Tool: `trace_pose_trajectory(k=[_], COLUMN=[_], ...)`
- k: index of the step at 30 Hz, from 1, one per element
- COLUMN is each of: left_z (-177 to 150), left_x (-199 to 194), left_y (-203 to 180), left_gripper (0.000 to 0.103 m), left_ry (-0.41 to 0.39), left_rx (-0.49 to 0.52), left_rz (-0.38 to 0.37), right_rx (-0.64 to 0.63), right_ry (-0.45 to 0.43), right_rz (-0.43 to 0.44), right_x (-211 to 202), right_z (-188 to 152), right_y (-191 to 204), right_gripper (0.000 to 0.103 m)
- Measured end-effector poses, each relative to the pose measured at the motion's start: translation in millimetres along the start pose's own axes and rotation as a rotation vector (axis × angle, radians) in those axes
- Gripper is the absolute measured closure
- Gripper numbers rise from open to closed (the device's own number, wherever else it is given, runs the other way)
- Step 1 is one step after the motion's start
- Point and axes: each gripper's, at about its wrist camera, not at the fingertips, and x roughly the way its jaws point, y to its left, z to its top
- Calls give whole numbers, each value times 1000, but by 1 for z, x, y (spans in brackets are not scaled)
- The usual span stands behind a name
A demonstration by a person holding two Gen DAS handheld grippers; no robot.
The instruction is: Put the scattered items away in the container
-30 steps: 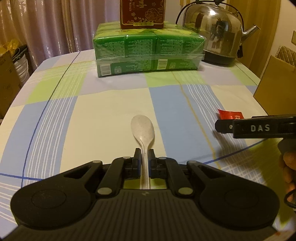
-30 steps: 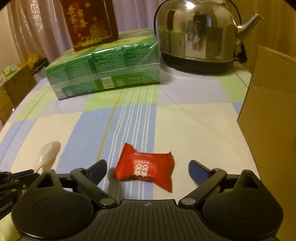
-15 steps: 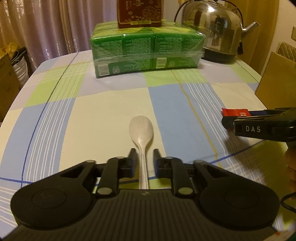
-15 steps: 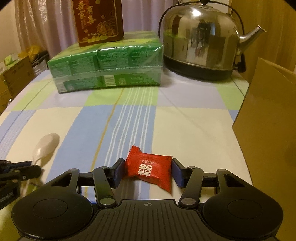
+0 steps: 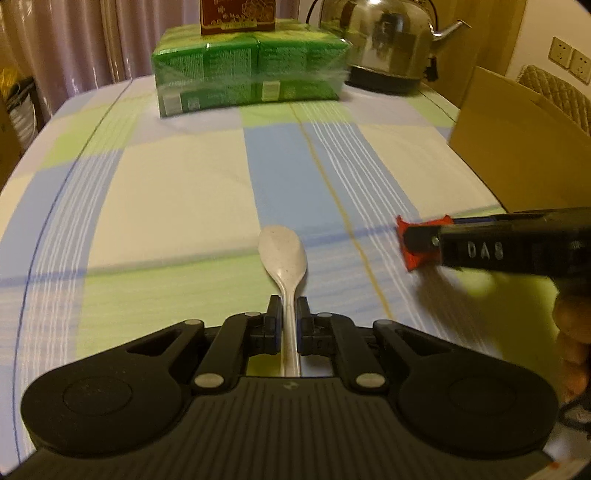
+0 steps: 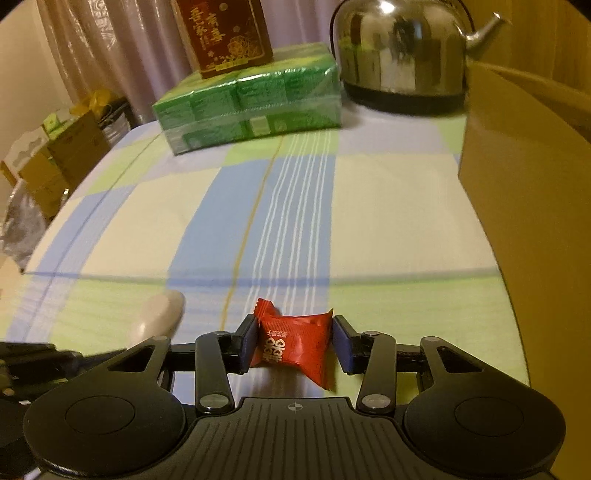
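My left gripper (image 5: 289, 314) is shut on the handle of a pale plastic spoon (image 5: 283, 256), held above the checked tablecloth with its bowl pointing away. My right gripper (image 6: 294, 341) is shut on a red candy packet (image 6: 293, 341), lifted off the cloth. In the left wrist view the right gripper (image 5: 413, 245) shows at the right with the red candy (image 5: 406, 230) in it. The spoon's bowl (image 6: 159, 314) shows at the lower left of the right wrist view. A brown cardboard box (image 6: 532, 184) stands at the right, also in the left wrist view (image 5: 517, 162).
A green shrink-wrapped pack (image 5: 251, 70) with a red-brown box (image 6: 221, 33) on top stands at the table's far side. A steel kettle (image 6: 402, 55) stands beside it. Cardboard boxes (image 6: 59, 162) sit off the table's left edge.
Both grippers have risen from the table. The left jaws closed again on the spoon's handle. The right jaws closed on the candy, which was lying free a second ago, and lifted it.
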Motion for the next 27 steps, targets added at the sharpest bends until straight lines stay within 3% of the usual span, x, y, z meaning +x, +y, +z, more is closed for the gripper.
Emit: trace_pose_trajectory(k=[10, 11, 16, 19, 24, 27], left_z=[-65, -71, -95, -103, -106, -103], left_x=[-57, -62, -82, -89, -99, -102], left_y=[-29, -32, -41, -44, -43, -41], left_gripper=[99, 99, 99, 98, 96, 85], left_ry=[40, 42, 50, 54, 34, 19], left_rx=[-43, -44, -49, -44, -41, -42], left_rz=[-51, -54, -63, -55, -29, -18], right_rx=[40, 30, -71, -89, -5, 40], right_ry=[85, 96, 110, 93, 76, 58], right_rz=[46, 54, 44, 20, 13, 13], right_x=[-76, -82, -107, -117, -120, -118], right_z=[-79, -86, -114, -123, -127, -124], right_y=[-4, -5, -3, -3, -3, 2], right_gripper=[61, 59, 27, 20, 10, 10])
